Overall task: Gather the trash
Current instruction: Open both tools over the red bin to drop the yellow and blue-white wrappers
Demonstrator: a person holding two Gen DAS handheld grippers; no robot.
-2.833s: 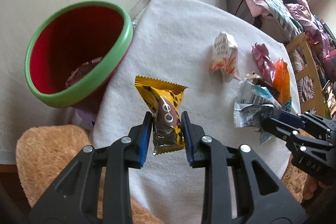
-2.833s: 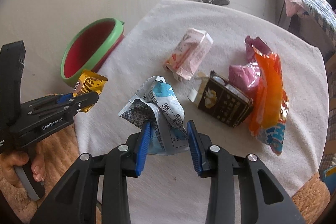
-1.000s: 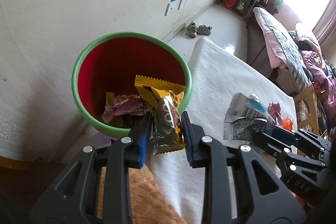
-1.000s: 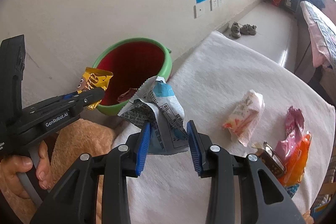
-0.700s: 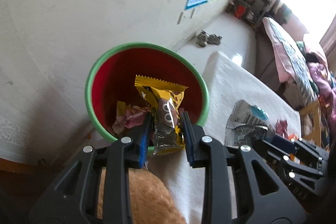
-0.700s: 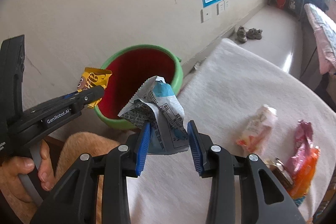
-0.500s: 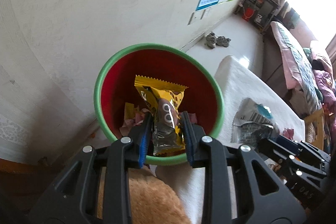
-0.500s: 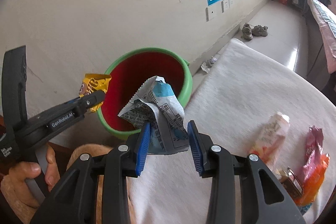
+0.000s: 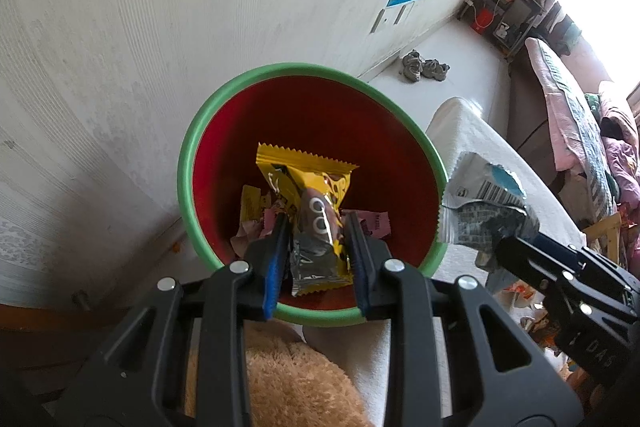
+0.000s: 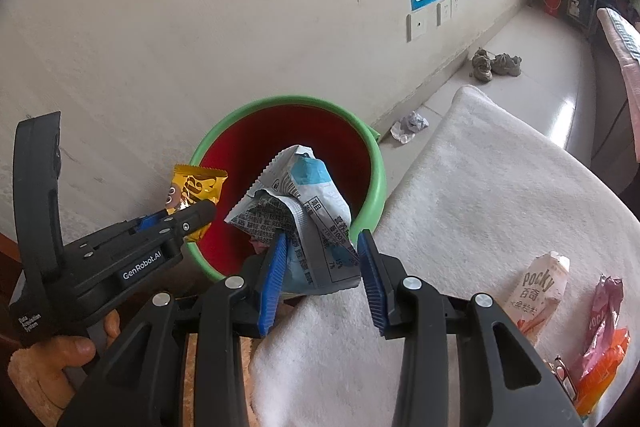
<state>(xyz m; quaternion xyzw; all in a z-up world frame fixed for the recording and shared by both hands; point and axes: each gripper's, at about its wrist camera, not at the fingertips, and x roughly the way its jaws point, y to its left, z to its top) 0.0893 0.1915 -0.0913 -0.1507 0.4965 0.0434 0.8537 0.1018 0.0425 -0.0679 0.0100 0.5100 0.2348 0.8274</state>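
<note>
My left gripper (image 9: 316,231) is shut on a yellow snack wrapper (image 9: 312,203) and holds it over the mouth of the red bin with a green rim (image 9: 188,147). Several wrappers (image 9: 252,203) lie in the bin's bottom. My right gripper (image 10: 320,251) is shut on a crumpled silver-and-blue wrapper (image 10: 304,211), held over the near right edge of the bin (image 10: 376,155). The left gripper (image 10: 188,219) and its yellow wrapper (image 10: 192,187) show at the bin's left rim in the right wrist view. The right gripper (image 9: 508,247) with its wrapper (image 9: 480,207) shows right of the bin.
The bin stands on the floor between a pale wall (image 9: 160,27) and a table covered by a white towel (image 10: 500,207). A Pocky box (image 10: 540,287) and pink and orange wrappers (image 10: 604,339) lie at the towel's right. A tan plush cushion (image 9: 300,379) is below the left gripper.
Both grippers have moved from the table toward the bin with their wrappers. The yellow wrapper now hangs over the bin's inside and the silver wrapper has come over its rim.
</note>
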